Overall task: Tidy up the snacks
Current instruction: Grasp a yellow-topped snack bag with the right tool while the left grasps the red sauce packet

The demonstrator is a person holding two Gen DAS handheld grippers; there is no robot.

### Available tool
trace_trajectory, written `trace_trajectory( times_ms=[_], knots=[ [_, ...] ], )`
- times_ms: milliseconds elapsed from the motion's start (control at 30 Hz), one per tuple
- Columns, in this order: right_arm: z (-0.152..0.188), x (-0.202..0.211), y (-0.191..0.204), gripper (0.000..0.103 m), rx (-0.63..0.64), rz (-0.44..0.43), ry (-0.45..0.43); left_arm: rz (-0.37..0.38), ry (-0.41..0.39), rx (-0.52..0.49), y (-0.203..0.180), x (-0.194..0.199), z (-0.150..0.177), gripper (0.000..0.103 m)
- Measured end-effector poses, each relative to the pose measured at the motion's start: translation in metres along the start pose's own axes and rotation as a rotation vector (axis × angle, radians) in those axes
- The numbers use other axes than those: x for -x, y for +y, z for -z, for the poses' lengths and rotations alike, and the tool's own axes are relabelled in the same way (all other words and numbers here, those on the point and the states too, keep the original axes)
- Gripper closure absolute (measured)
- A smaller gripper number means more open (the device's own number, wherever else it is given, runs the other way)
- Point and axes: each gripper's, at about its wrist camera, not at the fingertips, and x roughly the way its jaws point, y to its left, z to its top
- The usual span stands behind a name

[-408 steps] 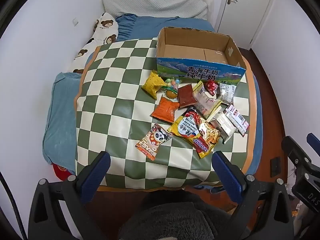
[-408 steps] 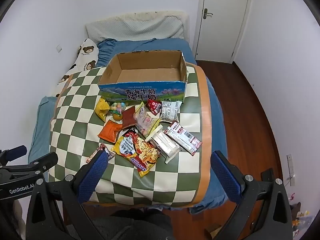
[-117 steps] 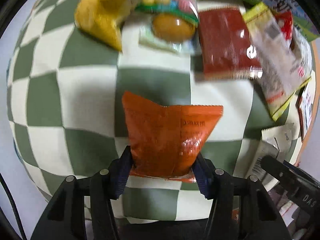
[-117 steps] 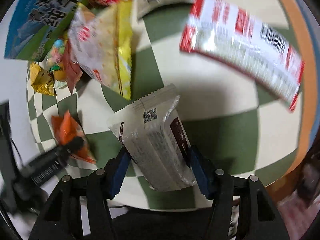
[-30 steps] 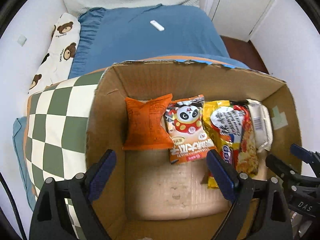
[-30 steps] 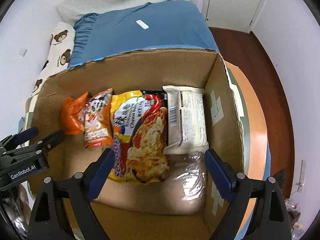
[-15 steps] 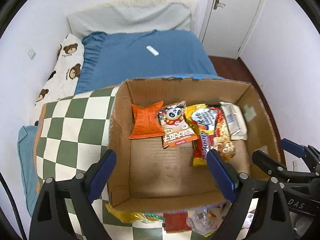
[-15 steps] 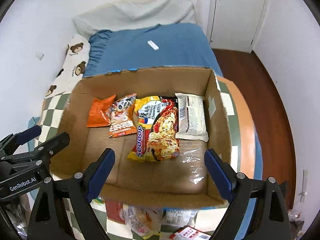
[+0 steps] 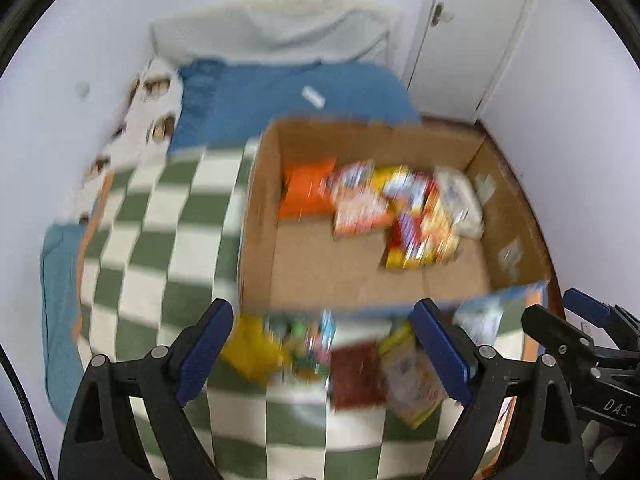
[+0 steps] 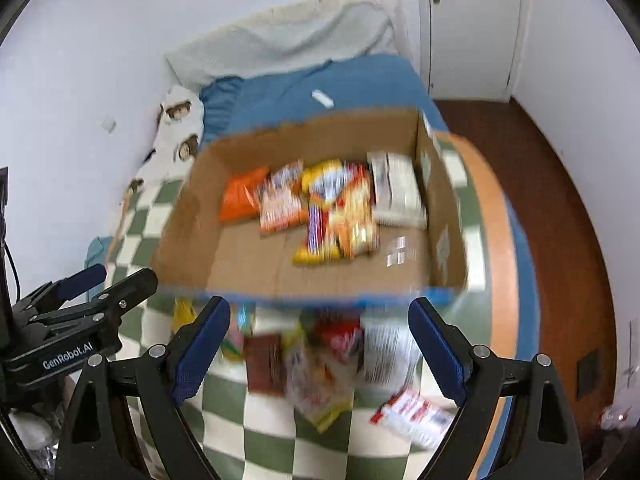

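The cardboard box [image 9: 256,240] [image 10: 184,216] stands on the green-checked cloth [image 9: 160,248]. Inside lie an orange packet [image 9: 306,194] [image 10: 242,196], a panda snack packet [image 9: 356,206], a yellow noodle bag [image 9: 420,220] [image 10: 340,216] and a white packet [image 9: 460,200] [image 10: 398,190]. In front of the box lie a yellow packet [image 9: 250,346], a brown-red packet [image 9: 356,376] [image 10: 264,360], a clear-yellow bag [image 9: 412,380] and a red-white bar [image 10: 412,416]. My left gripper [image 9: 324,350] and right gripper [image 10: 320,346] are open and empty, held above these loose snacks. Both views are blurred.
A blue bed [image 9: 280,92] with a bear-print pillow [image 9: 152,120] lies behind the box. A white door [image 10: 472,28] and a wooden floor [image 10: 552,208] are at the right. The cloth's orange border [image 10: 496,248] marks its right edge.
Both grippers have pulled back from above the box toward the near side, so the loose snacks in front of it now show. Both stay open and empty.
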Motion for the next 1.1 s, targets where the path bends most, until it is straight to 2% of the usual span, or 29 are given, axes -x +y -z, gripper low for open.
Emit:
trace_trajectory(
  times_ms=[67, 133, 267, 400, 467, 500, 533, 600, 867, 1000, 1100],
  knots=[
    [0.017, -0.019, 0.002, 0.016, 0.020, 0.002, 0.043, -0.023, 0.075, 0.021, 0.008, -0.023, 0.022, 0.011],
    [0.039, -0.046, 0.015, 0.019, 0.097, 0.051, 0.087, -0.050, 0.135, 0.045, 0.018, -0.043, 0.043, 0.011],
    [0.075, -0.104, 0.045, 0.019, 0.257, 0.143, 0.169, -0.105, 0.252, 0.084, 0.040, -0.080, 0.081, 0.011],
    [0.104, -0.158, 0.063, 0.019, 0.373, 0.221, 0.270, -0.144, 0.304, 0.094, 0.052, -0.097, 0.100, 0.011],
    [0.117, -0.173, 0.063, 0.021, 0.408, 0.242, 0.285, -0.141, 0.318, 0.102, 0.054, -0.101, 0.103, 0.011],
    [0.122, -0.173, 0.059, 0.025, 0.403, 0.244, 0.281, -0.134, 0.325, 0.102, 0.052, -0.102, 0.103, 0.011],
    [0.126, -0.171, 0.055, 0.036, 0.385, 0.242, 0.278, -0.124, 0.334, 0.095, 0.049, -0.104, 0.104, 0.011],
    [0.133, -0.163, 0.045, 0.042, 0.336, 0.210, 0.274, -0.104, 0.350, 0.079, 0.040, -0.110, 0.104, 0.011],
    [0.167, -0.137, -0.021, 0.043, 0.063, 0.071, 0.326, -0.003, 0.412, 0.007, -0.017, -0.145, 0.090, 0.011],
    [0.174, -0.131, -0.047, 0.043, -0.023, 0.024, 0.336, -0.011, 0.432, -0.063, -0.042, -0.169, 0.085, 0.011],
    [0.179, -0.128, -0.064, 0.043, -0.072, 0.007, 0.336, -0.028, 0.416, -0.096, -0.055, -0.180, 0.084, 0.018]
  ],
)
